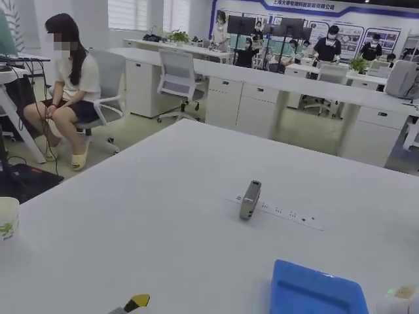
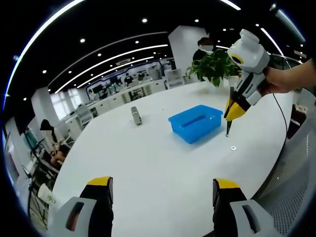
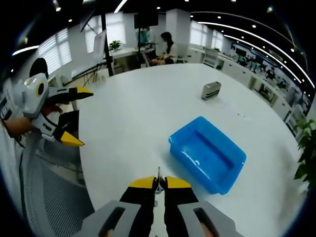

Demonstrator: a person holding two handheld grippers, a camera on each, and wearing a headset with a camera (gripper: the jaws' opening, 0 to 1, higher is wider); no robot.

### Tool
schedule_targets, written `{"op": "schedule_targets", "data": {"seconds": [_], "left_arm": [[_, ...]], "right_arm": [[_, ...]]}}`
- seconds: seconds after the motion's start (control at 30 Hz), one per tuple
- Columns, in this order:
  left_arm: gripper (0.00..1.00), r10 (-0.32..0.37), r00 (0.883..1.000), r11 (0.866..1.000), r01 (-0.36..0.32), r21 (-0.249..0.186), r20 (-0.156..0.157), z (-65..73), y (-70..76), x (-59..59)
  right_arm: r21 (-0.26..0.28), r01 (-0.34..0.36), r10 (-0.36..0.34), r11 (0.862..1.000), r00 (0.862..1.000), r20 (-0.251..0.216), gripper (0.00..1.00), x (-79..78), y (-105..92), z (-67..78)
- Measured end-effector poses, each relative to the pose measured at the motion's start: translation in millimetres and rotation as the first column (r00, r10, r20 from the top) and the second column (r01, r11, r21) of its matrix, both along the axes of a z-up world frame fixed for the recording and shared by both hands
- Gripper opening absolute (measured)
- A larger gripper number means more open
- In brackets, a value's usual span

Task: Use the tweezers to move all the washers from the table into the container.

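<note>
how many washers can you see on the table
1. The washer lies on the table just off the tip of the tweezers, near the blue container. Others may be hidden or too small to see.

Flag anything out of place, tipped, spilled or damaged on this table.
Nothing stands out. The container sits flat on the table. One washer lies loose beside it, below the tweezers held in the right gripper, as the task expects. No spill or damage shows.
</note>
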State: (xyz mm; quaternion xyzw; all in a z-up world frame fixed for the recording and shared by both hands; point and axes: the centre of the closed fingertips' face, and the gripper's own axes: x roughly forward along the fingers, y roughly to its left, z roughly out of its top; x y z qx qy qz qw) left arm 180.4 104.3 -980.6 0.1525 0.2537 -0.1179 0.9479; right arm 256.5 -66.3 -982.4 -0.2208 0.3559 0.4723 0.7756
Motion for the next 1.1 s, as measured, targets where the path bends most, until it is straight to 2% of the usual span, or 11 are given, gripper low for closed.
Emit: {"op": "schedule_targets", "data": {"seconds": [0.4, 0.73, 0.93, 1.1], "left_arm": [[0.84, -0.001, 1.0, 1.0, 0.001, -0.001, -0.006, -0.9, -0.4, -0.2], [0.84, -0.003, 1.0, 1.0, 0.003, 0.003, -0.015, -2.8, -0.8, -0.2], [0.84, -0.001, 1.0, 1.0, 0.001, 0.003, -0.013, -2.3, -0.5, 0.1], [0.84, -0.001, 1.0, 1.0, 0.001, 0.006, -0.018, -3.5, -0.2, 0.0]], "right_arm": [[-0.001, 0.048, -0.048, 0.999, 0.998, 0.045, 0.02, 33.8, -7.8, 23.1], [0.036, 0.115, -0.118, 0.993, 0.988, 0.103, 0.02, 80.2, -9.0, 35.9], [0.036, 0.146, -0.149, 0.989, 0.983, 0.103, 0.02, 97.3, -6.8, 21.0], [0.001, 0.167, -0.166, 0.986, 0.983, 0.077, 0.02, 99.9, -8.2, -6.6]]}}
